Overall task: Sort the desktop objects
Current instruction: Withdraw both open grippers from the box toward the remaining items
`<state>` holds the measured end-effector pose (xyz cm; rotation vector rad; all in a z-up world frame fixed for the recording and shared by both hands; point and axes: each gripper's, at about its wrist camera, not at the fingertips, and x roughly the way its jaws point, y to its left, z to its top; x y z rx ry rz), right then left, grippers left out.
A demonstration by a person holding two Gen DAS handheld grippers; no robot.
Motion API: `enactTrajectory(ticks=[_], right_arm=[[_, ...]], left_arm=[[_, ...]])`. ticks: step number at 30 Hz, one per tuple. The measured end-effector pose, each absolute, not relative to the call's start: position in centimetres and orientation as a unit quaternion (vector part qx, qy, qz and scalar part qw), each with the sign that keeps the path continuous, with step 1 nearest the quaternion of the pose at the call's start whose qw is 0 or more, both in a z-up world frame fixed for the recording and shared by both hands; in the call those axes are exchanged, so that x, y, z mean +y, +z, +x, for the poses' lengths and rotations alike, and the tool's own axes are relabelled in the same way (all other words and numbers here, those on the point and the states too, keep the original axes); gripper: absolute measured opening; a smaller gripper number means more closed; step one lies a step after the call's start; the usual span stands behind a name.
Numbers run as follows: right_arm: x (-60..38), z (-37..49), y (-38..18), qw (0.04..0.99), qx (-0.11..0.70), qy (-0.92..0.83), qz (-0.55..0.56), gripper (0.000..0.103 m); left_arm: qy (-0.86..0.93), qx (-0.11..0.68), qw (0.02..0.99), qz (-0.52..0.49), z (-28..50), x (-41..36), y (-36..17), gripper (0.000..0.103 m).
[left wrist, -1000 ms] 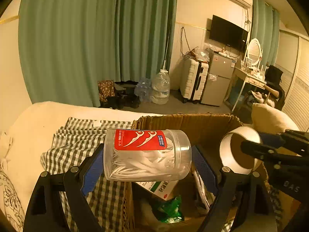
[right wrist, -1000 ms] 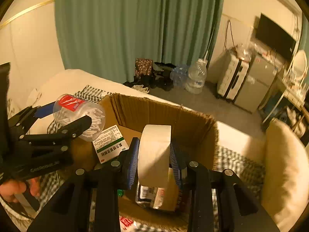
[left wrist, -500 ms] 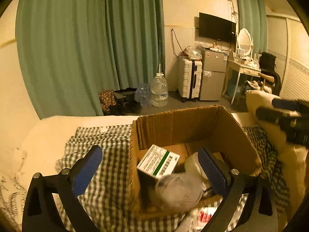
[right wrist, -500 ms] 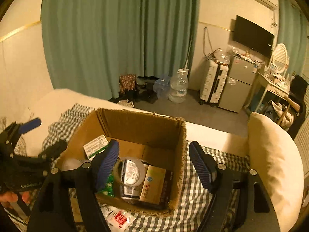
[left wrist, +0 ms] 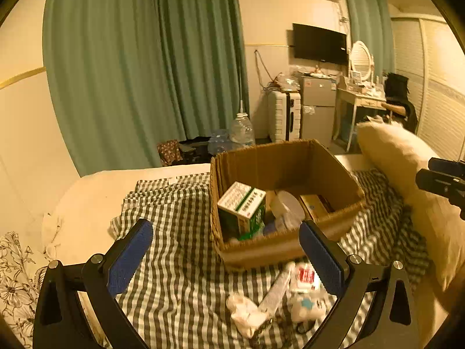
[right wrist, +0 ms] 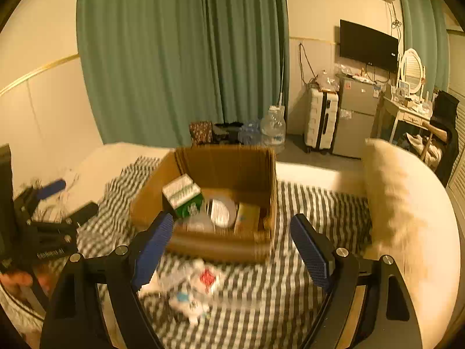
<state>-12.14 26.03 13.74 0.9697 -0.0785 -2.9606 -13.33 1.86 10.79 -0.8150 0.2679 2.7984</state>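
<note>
A cardboard box (left wrist: 261,251) (right wrist: 215,247) stands open on a checked cloth (left wrist: 180,232). Inside it are a green-and-white carton (left wrist: 241,203) (right wrist: 183,195), a white tape roll (left wrist: 286,205) (right wrist: 221,212) and a clear jar (right wrist: 199,222). My left gripper (left wrist: 225,229) hangs open and empty, short of the box's near wall. My right gripper (right wrist: 231,221) is held back from the box too, its jaws opening with nothing between them. Several small packets (left wrist: 302,279) (right wrist: 206,279) and a white tube (left wrist: 276,290) lie on the cloth in front of the box.
A cream pillow (left wrist: 407,168) (right wrist: 407,203) lies right of the box. A hand (right wrist: 17,279) holds the left gripper at the left edge of the right wrist view. Green curtains, a suitcase, a small fridge and a dressing table stand beyond the bed.
The left gripper let go of the clear jar and the right let go of the tape roll; both now lie in the box. Both grippers opened and drew back from the box.
</note>
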Motion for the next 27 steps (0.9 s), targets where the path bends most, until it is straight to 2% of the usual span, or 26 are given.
enactTrajectory(ticks=[10,20,27], right_arm=[[25.9,-7.4,8.1,0.021,-0.062,-0.933,0.355,0.083],[24.7,-3.6,1.0,0.014,-0.066,-0.902,0.426,0.083],[23.6,-2.7,-2.0,-0.002,-0.052,-0.883,0.466,0.083]], left_arm=[[0.95,0.077,0.085,-0.289,-8.1,2.5,6.1,0.103],[0.924,0.046,0.067,-0.372,-3.0,3.6,-3.1,0.103],[0.911,0.021,0.044,-0.41,-2.1,3.2,-6.6,0.103]])
